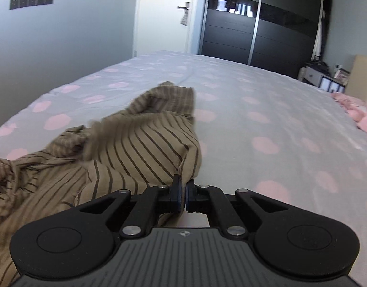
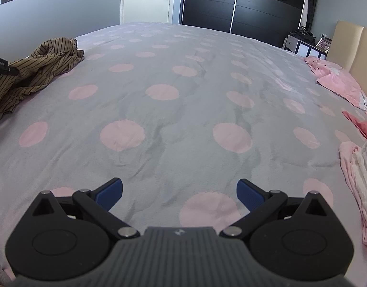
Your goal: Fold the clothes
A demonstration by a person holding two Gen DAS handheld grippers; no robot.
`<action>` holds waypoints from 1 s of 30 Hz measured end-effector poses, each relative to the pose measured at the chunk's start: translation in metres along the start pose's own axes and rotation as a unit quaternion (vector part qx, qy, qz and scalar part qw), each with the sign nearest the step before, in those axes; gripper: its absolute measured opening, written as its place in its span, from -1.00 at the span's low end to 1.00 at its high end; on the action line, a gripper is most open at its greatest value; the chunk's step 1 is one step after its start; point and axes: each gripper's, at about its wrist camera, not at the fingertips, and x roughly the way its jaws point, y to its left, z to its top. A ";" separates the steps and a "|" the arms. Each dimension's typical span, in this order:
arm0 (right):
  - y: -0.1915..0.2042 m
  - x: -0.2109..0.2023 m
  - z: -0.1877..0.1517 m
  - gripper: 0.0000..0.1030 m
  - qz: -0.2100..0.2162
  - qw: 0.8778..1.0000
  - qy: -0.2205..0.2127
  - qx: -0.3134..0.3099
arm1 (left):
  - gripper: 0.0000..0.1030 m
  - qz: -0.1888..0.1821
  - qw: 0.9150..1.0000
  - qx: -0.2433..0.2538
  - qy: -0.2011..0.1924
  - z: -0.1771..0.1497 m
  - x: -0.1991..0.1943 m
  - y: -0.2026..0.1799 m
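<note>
Partly blurred, a tan striped shirt [image 1: 126, 148] fills the lower left of the left wrist view, its bottom edge cut off by the frame and its raised folds smeared. The left gripper [image 1: 183, 192] is clamped tight on a fold of that shirt at lower centre. The right wrist view shows what that one cannot: the shirt bunched at the far left edge of the dotted grey bedspread [image 2: 183, 110], and pink clothes [image 2: 358, 174] cropped at the right edge. The right gripper [image 2: 180, 195] stands with its blue pads [image 2: 110, 192] wide apart over bare bedspread, holding nothing.
</note>
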 end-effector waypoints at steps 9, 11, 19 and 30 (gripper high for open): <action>-0.001 -0.007 0.004 0.99 0.000 1.000 -0.015 -0.006 | -1.00 -0.144 0.989 0.027 -0.003 0.003 -0.036 -0.046; -0.002 -0.009 0.005 0.99 -0.004 1.000 -0.018 -0.006 | -1.00 -0.206 0.977 0.048 -0.010 0.004 -0.048 -0.070; -0.009 -0.019 0.005 0.99 -0.013 1.000 -0.027 0.004 | -1.00 -0.241 0.961 0.136 0.018 -0.008 -0.069 -0.133; 0.017 -0.005 0.051 0.96 0.083 0.996 -0.028 0.013 | -0.60 -0.058 0.994 0.092 0.027 0.035 -0.069 -0.019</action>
